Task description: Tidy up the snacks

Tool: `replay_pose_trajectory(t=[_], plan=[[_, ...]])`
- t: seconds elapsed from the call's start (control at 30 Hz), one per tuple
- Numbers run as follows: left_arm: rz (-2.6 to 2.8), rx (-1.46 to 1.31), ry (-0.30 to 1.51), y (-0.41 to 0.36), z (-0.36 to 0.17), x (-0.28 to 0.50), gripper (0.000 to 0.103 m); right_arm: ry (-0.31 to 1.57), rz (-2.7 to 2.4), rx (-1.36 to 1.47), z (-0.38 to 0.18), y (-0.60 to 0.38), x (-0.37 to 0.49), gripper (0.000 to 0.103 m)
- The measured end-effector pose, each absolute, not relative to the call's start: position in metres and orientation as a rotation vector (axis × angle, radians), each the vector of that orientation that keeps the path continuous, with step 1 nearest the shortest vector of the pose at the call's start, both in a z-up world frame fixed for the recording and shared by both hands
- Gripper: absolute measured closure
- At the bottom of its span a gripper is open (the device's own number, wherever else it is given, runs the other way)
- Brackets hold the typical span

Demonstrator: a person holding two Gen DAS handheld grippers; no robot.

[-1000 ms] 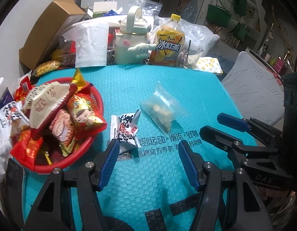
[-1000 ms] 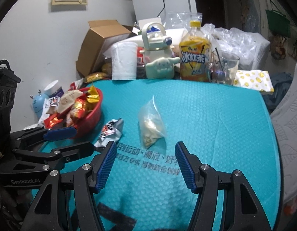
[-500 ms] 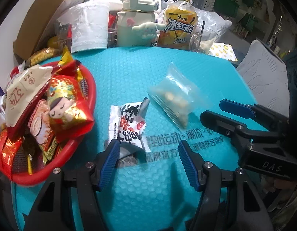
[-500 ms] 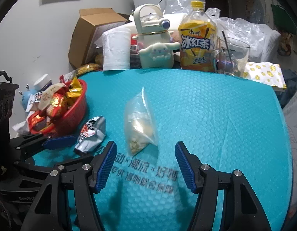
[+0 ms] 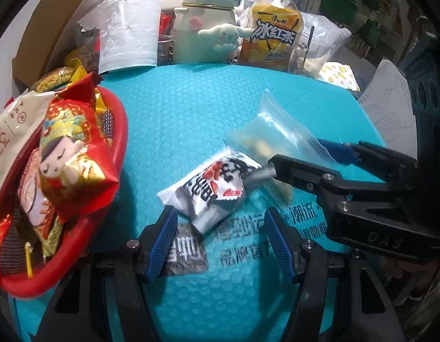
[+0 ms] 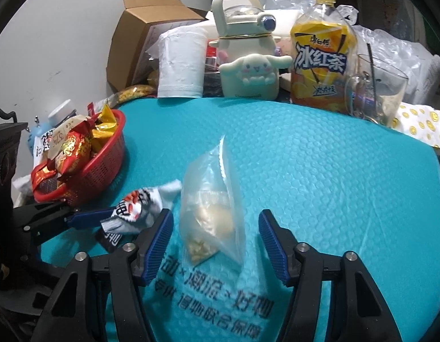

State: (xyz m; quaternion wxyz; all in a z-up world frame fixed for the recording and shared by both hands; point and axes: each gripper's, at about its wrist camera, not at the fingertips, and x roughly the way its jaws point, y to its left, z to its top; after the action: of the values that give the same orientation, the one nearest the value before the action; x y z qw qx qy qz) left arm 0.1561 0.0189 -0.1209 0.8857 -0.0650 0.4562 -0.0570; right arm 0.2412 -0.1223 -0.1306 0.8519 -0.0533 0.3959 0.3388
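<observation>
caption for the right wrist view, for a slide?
Open right gripper straddles a clear snack bag on the teal mat; red basket of snacks at left.

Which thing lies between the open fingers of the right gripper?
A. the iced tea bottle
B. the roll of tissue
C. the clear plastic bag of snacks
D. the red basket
C: in the right wrist view the clear plastic bag of snacks lies on the teal mat, between the spread fingers of the right gripper.
</observation>
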Motion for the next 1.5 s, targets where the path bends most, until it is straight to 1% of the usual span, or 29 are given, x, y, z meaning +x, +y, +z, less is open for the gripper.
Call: replay_pose_trajectory(t=[0.03, 0.1, 0.13, 0.2, 0.23, 0.27, 0.33, 0.5, 0.63, 1.0, 1.23, 1.5], plan=[[-0.12, -0.132, 0.946, 0.018, -0.121, 0.157, 0.041, 0.839, 0.72, -0.114, -0.132, -0.122, 0.242, 0.057], [-0.127, -0.127, 0.937, 0.017, -0.122, 0.158, 0.044, 0.833, 0.72, -0.115, -0.132, -0.122, 0.241, 0.06], [-0.127, -0.12, 0.935, 0.015, -0.121, 0.158, 0.051, 0.829, 0.719, -0.117, -0.132, -0.123, 0.24, 0.061], [-0.127, -0.111, 0.933, 0.014, -0.121, 0.16, 0.06, 0.826, 0.709, -0.127, -0.132, -0.123, 0.239, 0.064], [-0.128, -0.109, 0.934, 0.014, -0.12, 0.16, 0.068, 0.826, 0.702, -0.13, -0.132, -0.124, 0.239, 0.065], [-0.135, -0.114, 0.938, 0.014, -0.12, 0.161, 0.072, 0.829, 0.698, -0.127, -0.132, -0.126, 0.238, 0.066], [-0.155, -0.129, 0.947, 0.013, -0.12, 0.16, 0.072, 0.838, 0.698, -0.109, -0.131, -0.129, 0.237, 0.068], [-0.205, -0.122, 0.949, 0.004, -0.117, 0.152, 0.072, 0.852, 0.718, -0.097, -0.131, -0.136, 0.226, 0.069], [-0.232, -0.109, 0.956, -0.004, -0.114, 0.14, 0.072, 0.843, 0.702, -0.121, -0.13, -0.14, 0.211, 0.069], [-0.29, -0.107, 0.971, -0.025, -0.103, 0.096, 0.072, 0.853, 0.682, -0.071, -0.122, -0.174, 0.168, 0.069], [-0.341, -0.092, 0.999, -0.044, -0.106, 0.061, 0.072, 0.867, 0.649, -0.075, -0.126, -0.197, 0.13, 0.069], [-0.286, -0.091, 1.04, -0.042, -0.111, 0.048, 0.072, 0.852, 0.565, -0.054, -0.126, -0.222, 0.101, 0.069]])
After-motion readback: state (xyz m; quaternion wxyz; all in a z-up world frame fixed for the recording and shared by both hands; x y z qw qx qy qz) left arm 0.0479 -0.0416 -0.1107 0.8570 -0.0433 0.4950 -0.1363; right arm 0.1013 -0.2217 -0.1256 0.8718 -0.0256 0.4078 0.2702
